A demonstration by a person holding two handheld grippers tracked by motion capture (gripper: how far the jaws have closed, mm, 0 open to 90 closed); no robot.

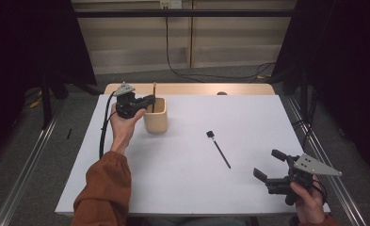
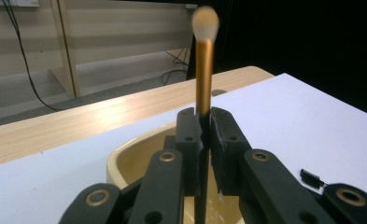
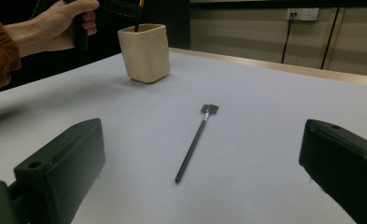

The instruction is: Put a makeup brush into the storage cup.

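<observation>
1. Nearest the person, the right claw [image 1: 271,165], matte black with a grey three-cornered plate on top, hovers over the worktop's [image 1: 182,183] near right corner, its blocky jaws spread wide and empty.
2. Ahead of it, a thin black brush [image 1: 219,149] with a small square head lies flat on the smooth white sheet, well apart from both claws; in the right gripper view it [image 3: 195,142] lies between the two open jaws, farther off.
3. Farther back on the left stands a cream cup [image 1: 155,117], glossy, squarish with rounded corners.
4. Over the cup's rim, the left claw [image 1: 150,99] is clamped tight on a makeup brush [image 2: 203,70]: slim metallic-gold handle, soft pale rounded tuft uppermost, held upright with its dark lower end down inside the cup [image 2: 139,156].
5. Beyond the sheet runs a pale strip of wood-grain board [image 1: 187,88].
</observation>
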